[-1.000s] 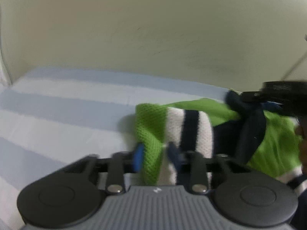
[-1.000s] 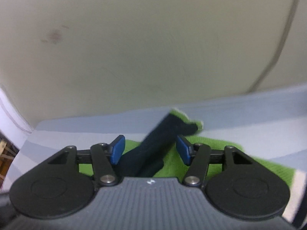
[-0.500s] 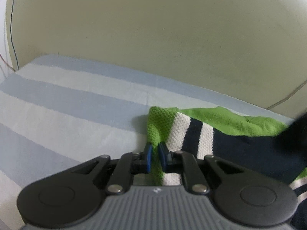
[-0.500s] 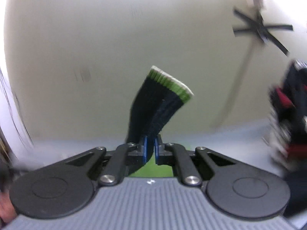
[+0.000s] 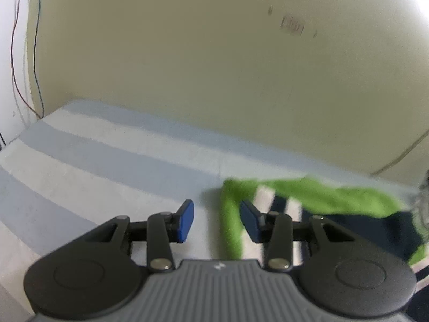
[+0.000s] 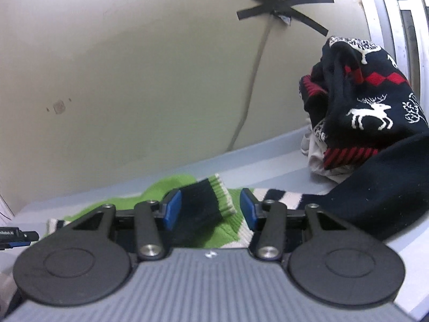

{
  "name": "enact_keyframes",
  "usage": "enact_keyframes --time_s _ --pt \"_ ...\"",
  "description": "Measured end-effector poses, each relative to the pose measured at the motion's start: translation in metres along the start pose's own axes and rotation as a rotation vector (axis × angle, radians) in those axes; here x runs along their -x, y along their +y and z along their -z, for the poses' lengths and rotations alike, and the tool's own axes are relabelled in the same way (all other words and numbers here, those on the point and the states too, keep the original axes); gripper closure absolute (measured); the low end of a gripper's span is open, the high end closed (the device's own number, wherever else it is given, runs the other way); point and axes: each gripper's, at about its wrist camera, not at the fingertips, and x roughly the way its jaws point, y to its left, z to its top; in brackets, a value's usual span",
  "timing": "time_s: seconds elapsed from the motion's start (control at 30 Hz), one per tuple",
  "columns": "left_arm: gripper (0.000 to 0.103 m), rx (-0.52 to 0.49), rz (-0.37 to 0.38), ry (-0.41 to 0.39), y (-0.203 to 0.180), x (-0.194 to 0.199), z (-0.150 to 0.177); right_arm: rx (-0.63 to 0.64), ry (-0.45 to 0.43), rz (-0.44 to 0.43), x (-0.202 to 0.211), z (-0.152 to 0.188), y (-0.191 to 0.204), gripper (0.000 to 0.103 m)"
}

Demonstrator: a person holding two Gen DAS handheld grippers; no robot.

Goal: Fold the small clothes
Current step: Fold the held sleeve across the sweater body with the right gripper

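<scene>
Small green, white and navy striped sweater (image 5: 316,201) lying flat on a blue-and-white striped surface (image 5: 107,161), just ahead and to the right of the left gripper (image 5: 216,221). Left gripper partly open after just spreading, nothing between the blue pads (image 5: 185,221); green hem edge directly ahead of the gap and just inside the right pad, untouched. Long axis of the garment running rightward, away from this gripper and along the wall (image 5: 187,67). Broad bare striped surface to the left and ahead, plenty of room for sliding or smoothing. Further right, right gripper (image 6: 210,209) also partly open, jaws just parted; navy sleeve (image 6: 201,206) with green-and-white ribbed cuff lying between the pads on top of the sweater body, apparently loose and not pinched. Sleeve angled ahead and to the right from this gripper. Probable judgement: sleeve fold just laid, right gripper nearer for any tidying of the cuff, left gripper nearer for the hem end. To the right of the right gripper, a heap of navy reindeer-pattern knitwear (image 6: 375,102) close by, crowding that side; wall near behind, little room ahead.
</scene>
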Motion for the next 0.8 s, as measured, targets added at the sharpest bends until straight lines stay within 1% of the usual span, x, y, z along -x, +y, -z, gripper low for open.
enact_keyframes --time_s 0.07,0.13,0.17,0.2,0.23,0.27,0.3,0.33,0.37,0.4,0.43,0.47,0.53,0.6,0.7,0.73,0.77,0.8 --pt "0.064 -0.016 0.049 -0.025 -0.004 0.006 0.000 0.037 0.006 -0.040 0.002 0.000 0.007 0.052" --pt "0.063 -0.071 0.103 -0.029 -0.017 0.007 0.006 0.083 0.030 -0.091 -0.004 0.001 0.018 0.052" --pt "0.062 -0.102 0.119 -0.024 -0.023 0.006 0.009 0.101 0.043 -0.110 -0.013 0.000 0.023 0.053" --pt "0.062 -0.146 0.126 -0.013 -0.033 0.001 0.014 0.120 0.073 -0.126 -0.020 0.003 0.028 0.053" --pt "0.062 -0.187 0.122 0.001 -0.040 0.000 0.018 0.128 0.129 -0.131 -0.028 0.005 0.029 0.053" --pt "0.062 -0.227 0.110 0.020 -0.047 -0.007 0.023 0.123 0.203 -0.120 -0.041 0.009 0.028 0.054" --pt "0.062 -0.259 0.093 0.042 -0.052 -0.014 0.028 0.100 0.273 -0.108 -0.054 0.015 0.022 0.054" --pt "0.062 -0.287 0.068 0.067 -0.057 -0.019 0.032 0.073 0.236 -0.126 -0.051 0.016 0.013 0.058" --pt "0.058 -0.316 0.033 0.077 -0.058 -0.024 0.038 0.043 0.255 -0.142 -0.047 0.013 0.006 0.062" --pt "0.054 -0.353 -0.004 0.058 -0.060 -0.026 0.041 0.007 0.257 -0.154 -0.039 0.008 -0.002 0.062" --pt "0.049 -0.371 -0.022 0.048 -0.061 -0.028 0.042 -0.031 0.224 -0.162 -0.025 0.003 -0.013 0.061" --pt "0.049 -0.365 -0.024 0.049 -0.060 -0.028 0.042 -0.051 0.171 -0.153 -0.009 -0.002 -0.026 0.060" --pt "0.048 -0.355 -0.021 0.052 -0.057 -0.030 0.039 -0.096 0.084 -0.094 0.022 -0.012 -0.057 0.060" --pt "0.047 -0.348 -0.021 0.053 -0.053 -0.031 0.038 -0.193 0.032 -0.008 0.048 -0.020 -0.099 0.059" --pt "0.045 -0.346 -0.027 0.049 -0.058 -0.031 0.040 -0.349 0.003 0.115 0.077 -0.023 -0.158 0.058" --pt "0.044 -0.344 -0.027 0.049 -0.057 -0.031 0.040 -0.407 -0.007 0.143 0.084 -0.021 -0.175 0.058" --pt "0.044 -0.342 -0.026 0.049 -0.057 -0.032 0.040 -0.458 -0.018 0.159 0.088 -0.018 -0.189 0.056" --pt "0.044 -0.340 -0.026 0.049 -0.057 -0.033 0.040 -0.511 -0.027 0.174 0.091 -0.014 -0.203 0.050"
